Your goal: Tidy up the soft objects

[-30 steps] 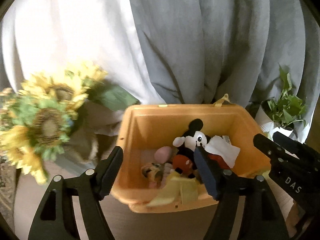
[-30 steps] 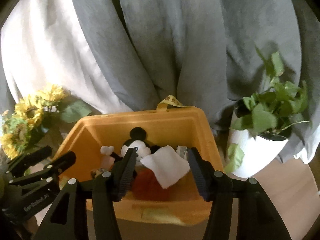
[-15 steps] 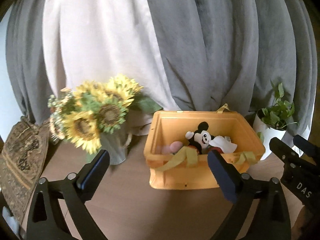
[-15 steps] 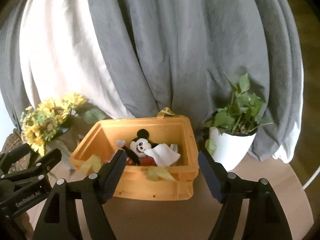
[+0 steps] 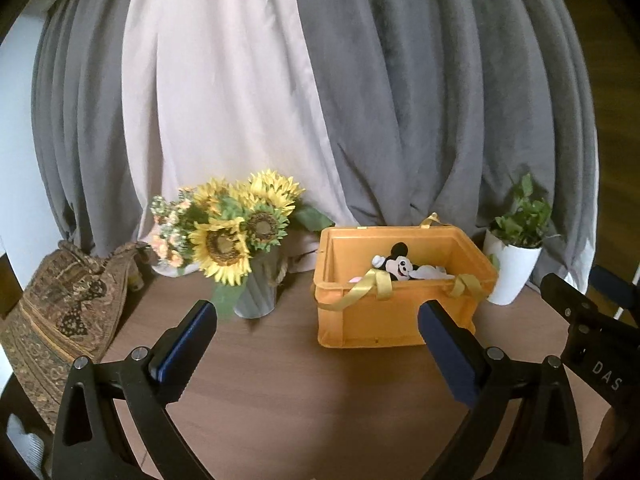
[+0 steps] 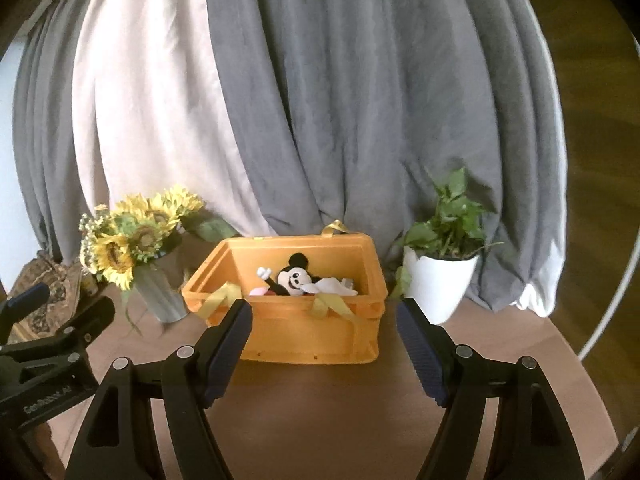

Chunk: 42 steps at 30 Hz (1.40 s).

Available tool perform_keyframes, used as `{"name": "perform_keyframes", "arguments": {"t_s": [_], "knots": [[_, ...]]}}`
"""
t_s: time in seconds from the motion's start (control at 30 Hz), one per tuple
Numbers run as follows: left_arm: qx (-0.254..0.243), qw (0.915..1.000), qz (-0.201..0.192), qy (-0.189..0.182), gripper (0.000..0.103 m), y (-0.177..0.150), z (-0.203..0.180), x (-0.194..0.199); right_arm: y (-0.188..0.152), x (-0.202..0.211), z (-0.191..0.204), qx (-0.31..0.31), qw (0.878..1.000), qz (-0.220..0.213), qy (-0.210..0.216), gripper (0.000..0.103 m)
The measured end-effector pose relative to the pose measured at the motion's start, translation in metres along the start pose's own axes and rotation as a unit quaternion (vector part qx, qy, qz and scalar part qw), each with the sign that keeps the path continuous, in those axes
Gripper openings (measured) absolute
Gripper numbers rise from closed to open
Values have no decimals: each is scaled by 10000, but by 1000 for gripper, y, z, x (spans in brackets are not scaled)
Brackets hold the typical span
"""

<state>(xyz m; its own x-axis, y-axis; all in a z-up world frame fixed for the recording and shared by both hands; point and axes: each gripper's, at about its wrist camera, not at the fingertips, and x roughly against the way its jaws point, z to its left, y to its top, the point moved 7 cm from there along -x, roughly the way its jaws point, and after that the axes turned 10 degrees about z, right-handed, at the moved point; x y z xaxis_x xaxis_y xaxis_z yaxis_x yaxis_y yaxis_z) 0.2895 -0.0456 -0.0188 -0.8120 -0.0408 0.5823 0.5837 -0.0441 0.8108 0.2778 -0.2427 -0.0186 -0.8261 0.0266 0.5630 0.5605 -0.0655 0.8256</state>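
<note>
**Q:** Grey and pale curtains hang behind a brown tabletop (image 5: 304,396). What stands on it?

**A:** Taking the orange crate (image 5: 384,320) as landmark: left of it, a patterned cloth bag (image 5: 60,312), then sunflowers in a vase (image 5: 236,236). Inside the crate lies a mouse plush (image 6: 296,278) under a white cloth (image 6: 334,286). Right of it stands a potted plant (image 6: 440,276).

**Q:** What changed?

**A:** Both tools have pulled well back from the crate. The left tool (image 5: 316,350) and right tool (image 6: 324,344) are spread apart, holding nothing. The soft things are in the crate, so the task looks finished.
</note>
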Motion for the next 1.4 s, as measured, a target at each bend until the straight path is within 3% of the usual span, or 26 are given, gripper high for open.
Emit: {"name": "perform_keyframes", "arguments": {"t_s": [0.77, 1.4], "knots": [[-216, 9992, -309, -103, 103, -76, 28, 146, -76, 151, 21, -138, 9989, -364, -242, 86], [-130, 9991, -408, -67, 103, -88, 23, 180, -88, 182, 15, -86, 9991, -371, -187, 87]]}}
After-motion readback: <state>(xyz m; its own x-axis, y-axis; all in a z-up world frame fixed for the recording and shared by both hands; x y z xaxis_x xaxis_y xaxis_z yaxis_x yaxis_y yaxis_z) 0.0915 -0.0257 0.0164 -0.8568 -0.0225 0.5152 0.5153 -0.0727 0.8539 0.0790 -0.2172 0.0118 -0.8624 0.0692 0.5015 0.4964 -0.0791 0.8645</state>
